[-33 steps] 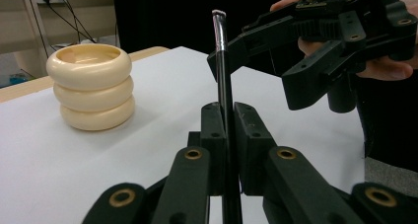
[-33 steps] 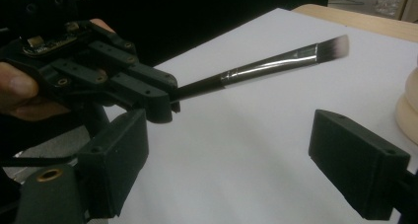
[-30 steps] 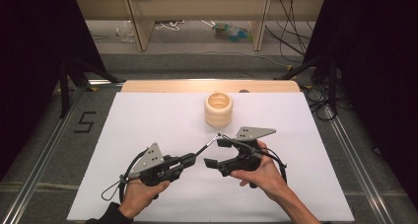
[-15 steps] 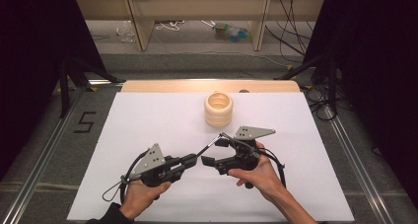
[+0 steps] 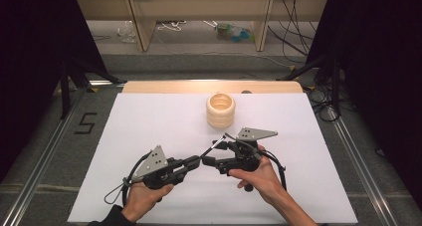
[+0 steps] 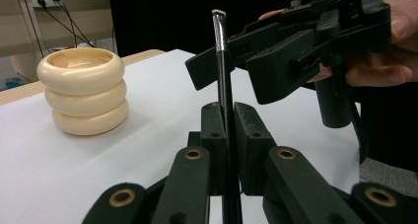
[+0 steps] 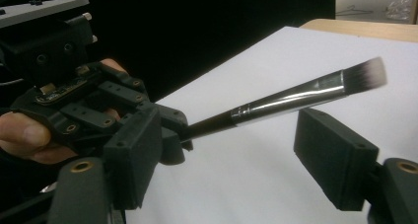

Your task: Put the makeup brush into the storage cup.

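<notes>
The left gripper [image 6: 226, 130] was clamped tight on the black handle of a makeup brush [image 7: 296, 96], its two pads pressed against the shaft from either side, holding the brush above the white table [image 5: 149, 121] with the bristles angled up and away. The right gripper [image 7: 231, 160] stood wide around the brush's upper half, one jaw on each side of the ferrule, and its jaws had just been closing in, with the brush between them but the pads not yet on it.

The step in hand looked like a handover from left to right. The next move would call for the right jaws to finish closing squarely on the shaft, probably just below the metal ferrule, before the left let go; a grip on the bristles or on the tapering end might let the brush swivel or slip.

The brush was slim, with a glossy black handle, a bright silver ferrule and a flat, short tuft, dark at the root and pale at the tip. Some fine lettering seemed to sit on the handle, too small to read.

Farther up the table, well apart from both hands, stood a cream holder [image 5: 220, 109] shaped like three stacked rings, open at the top, likely where the brush was bound.
</notes>
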A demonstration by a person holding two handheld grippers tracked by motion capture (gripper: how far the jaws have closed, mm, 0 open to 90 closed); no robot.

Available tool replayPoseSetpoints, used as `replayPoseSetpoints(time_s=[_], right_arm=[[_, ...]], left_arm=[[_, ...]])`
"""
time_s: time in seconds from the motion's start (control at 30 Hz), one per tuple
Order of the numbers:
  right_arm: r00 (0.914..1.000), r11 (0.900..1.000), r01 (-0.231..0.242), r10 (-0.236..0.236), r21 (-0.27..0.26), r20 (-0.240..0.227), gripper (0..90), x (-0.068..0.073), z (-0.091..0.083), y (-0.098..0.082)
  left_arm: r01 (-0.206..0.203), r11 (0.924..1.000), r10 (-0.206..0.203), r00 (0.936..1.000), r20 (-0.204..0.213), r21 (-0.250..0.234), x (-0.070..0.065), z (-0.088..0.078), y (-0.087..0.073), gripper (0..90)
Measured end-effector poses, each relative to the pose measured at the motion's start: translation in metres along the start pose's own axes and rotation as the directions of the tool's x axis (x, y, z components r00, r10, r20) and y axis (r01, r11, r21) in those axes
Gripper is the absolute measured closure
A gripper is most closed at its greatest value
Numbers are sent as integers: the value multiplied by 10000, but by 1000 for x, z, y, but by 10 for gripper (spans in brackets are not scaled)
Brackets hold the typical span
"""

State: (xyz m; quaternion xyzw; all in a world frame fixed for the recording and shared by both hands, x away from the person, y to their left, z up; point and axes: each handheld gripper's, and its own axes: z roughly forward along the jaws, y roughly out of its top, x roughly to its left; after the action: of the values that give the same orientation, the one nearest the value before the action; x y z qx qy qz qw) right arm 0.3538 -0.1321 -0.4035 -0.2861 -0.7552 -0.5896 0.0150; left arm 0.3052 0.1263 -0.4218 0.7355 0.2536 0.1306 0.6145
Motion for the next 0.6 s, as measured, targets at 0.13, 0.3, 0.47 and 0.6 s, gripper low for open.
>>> replayPoseSetpoints(time_s=[0.13,0.3,0.47,0.6], right_arm=[[10000,9999,31,-32,-97,-84,306,0,1,0],[9997,9996,-126,122,-240,-193,342,1,1,0],[9991,9989,-288,276,-373,-318,385,1,0,0],[9989,9982,-329,311,-499,-357,421,0,-1,0]], left_arm=[[97,9999,-97,10000,3,-32,-1,0,0,834],[106,9998,-107,9999,-20,-139,-2,0,0,834],[-72,9998,71,10000,-19,-164,-3,1,0,834],[-53,9998,52,10000,-8,-170,-3,1,0,834]])
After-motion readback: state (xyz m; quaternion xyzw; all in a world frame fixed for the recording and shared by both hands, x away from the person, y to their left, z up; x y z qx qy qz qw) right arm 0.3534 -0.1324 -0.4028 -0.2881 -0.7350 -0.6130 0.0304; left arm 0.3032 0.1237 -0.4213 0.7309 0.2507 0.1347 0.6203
